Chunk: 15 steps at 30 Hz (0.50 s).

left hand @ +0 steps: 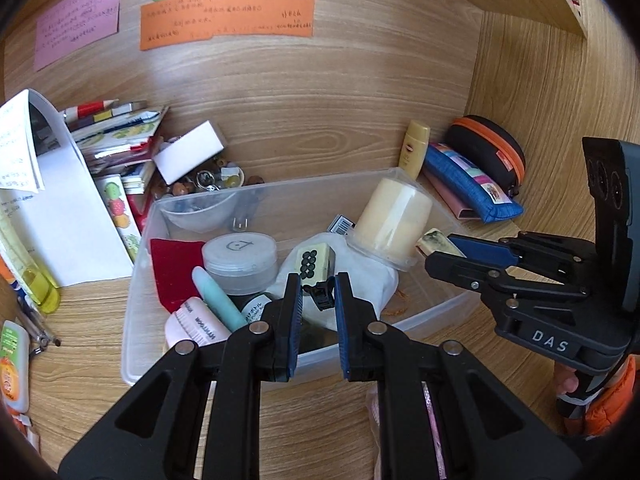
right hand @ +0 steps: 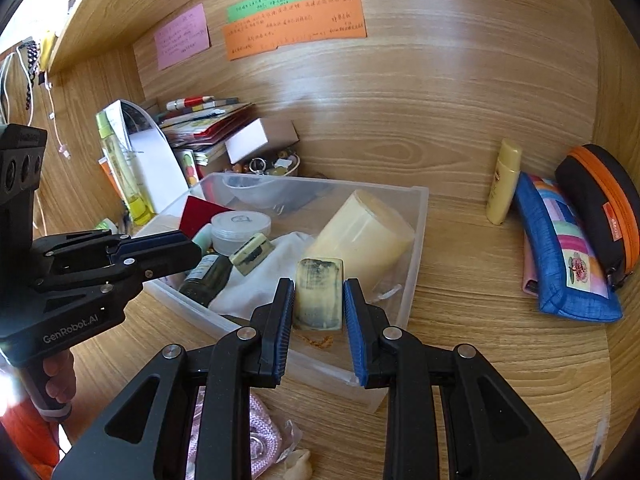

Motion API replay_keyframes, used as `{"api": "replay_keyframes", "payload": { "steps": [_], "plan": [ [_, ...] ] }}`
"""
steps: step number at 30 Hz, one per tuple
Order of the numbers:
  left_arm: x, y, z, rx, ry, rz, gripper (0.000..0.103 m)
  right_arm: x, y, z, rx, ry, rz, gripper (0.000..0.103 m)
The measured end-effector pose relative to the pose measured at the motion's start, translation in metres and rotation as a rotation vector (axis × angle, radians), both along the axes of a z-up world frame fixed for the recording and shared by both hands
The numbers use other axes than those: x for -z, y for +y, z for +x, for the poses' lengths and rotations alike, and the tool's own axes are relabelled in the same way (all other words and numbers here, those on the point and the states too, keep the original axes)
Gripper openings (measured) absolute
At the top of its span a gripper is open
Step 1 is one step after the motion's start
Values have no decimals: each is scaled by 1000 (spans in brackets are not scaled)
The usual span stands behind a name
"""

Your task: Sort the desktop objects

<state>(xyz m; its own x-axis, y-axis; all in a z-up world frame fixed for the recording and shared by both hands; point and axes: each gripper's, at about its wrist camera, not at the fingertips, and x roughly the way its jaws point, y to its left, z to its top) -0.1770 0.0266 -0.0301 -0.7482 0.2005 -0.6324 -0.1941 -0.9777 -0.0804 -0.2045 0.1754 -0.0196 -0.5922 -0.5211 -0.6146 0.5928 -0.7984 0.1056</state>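
A clear plastic bin (left hand: 432, 312) (right hand: 416, 232) on the wooden desk holds a cream cylinder (left hand: 394, 216) (right hand: 362, 232), a round clear jar (left hand: 240, 256), a dotted tile (left hand: 314, 260), white cloth (right hand: 256, 280) and small bottles. Over the bin's near side, my left gripper (left hand: 318, 284) is shut on a small black clip (left hand: 322, 296); this left gripper (right hand: 188, 248) enters the right wrist view from the left. My right gripper (right hand: 319, 286) is shut on a yellowish, dark-smudged tile (right hand: 320, 300) above the bin's front corner. In the left wrist view the right gripper (left hand: 440, 250) holds that tile (left hand: 434, 240).
Books, papers and a white box (left hand: 190, 152) pile up at the back left, with beads beside them. A yellow bottle (right hand: 504, 184), a blue pouch (right hand: 560, 256) and a black-orange case (right hand: 604, 216) lie to the right. Coloured notes (left hand: 224, 18) hang on the back wall. A pink knit item (right hand: 260, 432) lies in front.
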Motion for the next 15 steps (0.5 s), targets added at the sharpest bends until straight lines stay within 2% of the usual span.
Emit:
{"api": "replay_keyframes", "payload": {
  "steps": [15],
  "plan": [
    [13,-3,-10,-2,-49,10,15,1,-8,-3,-1,24,65,24]
  ]
}}
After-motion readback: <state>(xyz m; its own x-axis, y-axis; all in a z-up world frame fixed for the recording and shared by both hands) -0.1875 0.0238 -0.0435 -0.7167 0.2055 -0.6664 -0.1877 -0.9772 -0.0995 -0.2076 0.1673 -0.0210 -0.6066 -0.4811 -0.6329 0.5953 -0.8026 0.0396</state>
